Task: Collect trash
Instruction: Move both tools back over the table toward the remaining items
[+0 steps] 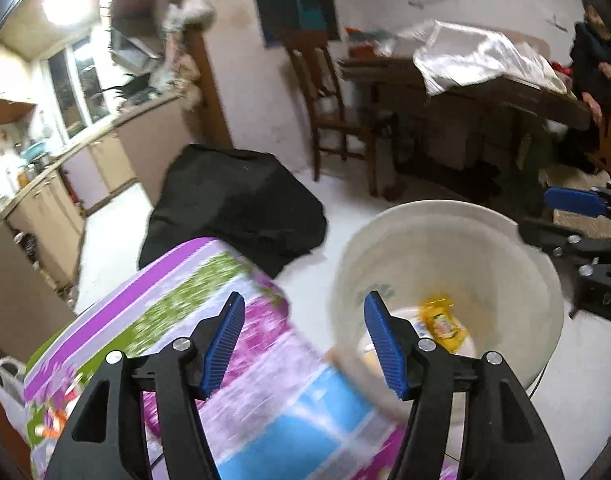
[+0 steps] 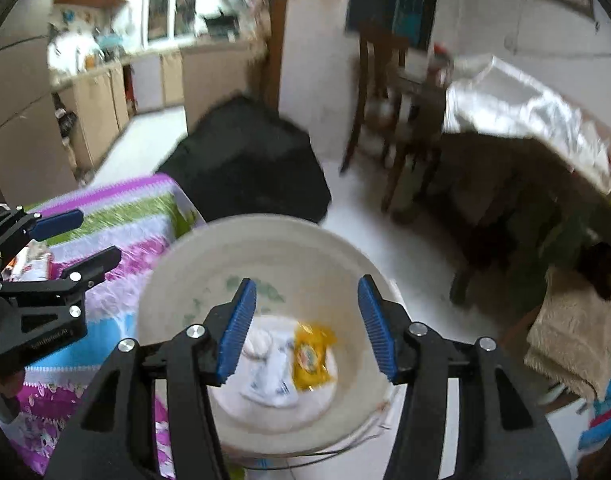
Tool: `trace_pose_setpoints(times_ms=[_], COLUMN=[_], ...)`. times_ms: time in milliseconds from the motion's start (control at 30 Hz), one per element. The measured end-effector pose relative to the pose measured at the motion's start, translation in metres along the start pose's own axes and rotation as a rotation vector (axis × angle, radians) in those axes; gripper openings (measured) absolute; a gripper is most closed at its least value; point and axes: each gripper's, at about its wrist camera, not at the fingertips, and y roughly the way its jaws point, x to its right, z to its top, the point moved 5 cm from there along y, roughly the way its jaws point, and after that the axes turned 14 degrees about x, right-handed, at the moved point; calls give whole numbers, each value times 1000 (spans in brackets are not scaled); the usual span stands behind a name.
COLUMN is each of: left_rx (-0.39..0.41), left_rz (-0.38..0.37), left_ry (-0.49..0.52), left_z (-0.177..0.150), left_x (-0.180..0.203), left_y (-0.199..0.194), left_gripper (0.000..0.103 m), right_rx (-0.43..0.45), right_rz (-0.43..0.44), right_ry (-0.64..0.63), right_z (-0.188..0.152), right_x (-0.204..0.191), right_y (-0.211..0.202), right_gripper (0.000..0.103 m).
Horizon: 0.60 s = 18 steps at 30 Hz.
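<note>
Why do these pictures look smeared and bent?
Left wrist view: the bedspread and basin are streaked by motion blur, while the left gripper stays sharp; the ceiling lamp glares white. Right wrist view: the wrappers are blurred, the window is overexposed, and the fisheye lens curves the walls.

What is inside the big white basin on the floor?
Inside the white basin lie a yellow packet and a white wrapper with blue print. The view is blurred, and anything under them is covered and cannot be seen.
</note>
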Motion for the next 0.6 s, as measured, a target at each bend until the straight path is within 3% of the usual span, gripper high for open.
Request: trace_pose_setpoints(times_ms=[100, 300, 500, 600], left_rx=[11, -6, -37, -61], left_rz=[57, 215, 355, 467], left_ry=[-45, -112, -206, -287], left_z=[-22, -80, -139, -174], left_x=[-32, -100, -170, -220], left_y=[-26, -82, -146, -188], left_gripper=[64, 64, 65, 67], right_rx=[91, 180, 195, 163], right_rz=[20, 100, 244, 344], right_ry=[-13, -43, -68, -89], right_z=[-8, -28, -37, -47], right_x=[-24, -83, -153, -197], right_y=[-20, -43, -56, -62], right_gripper=[55, 55, 55, 55])
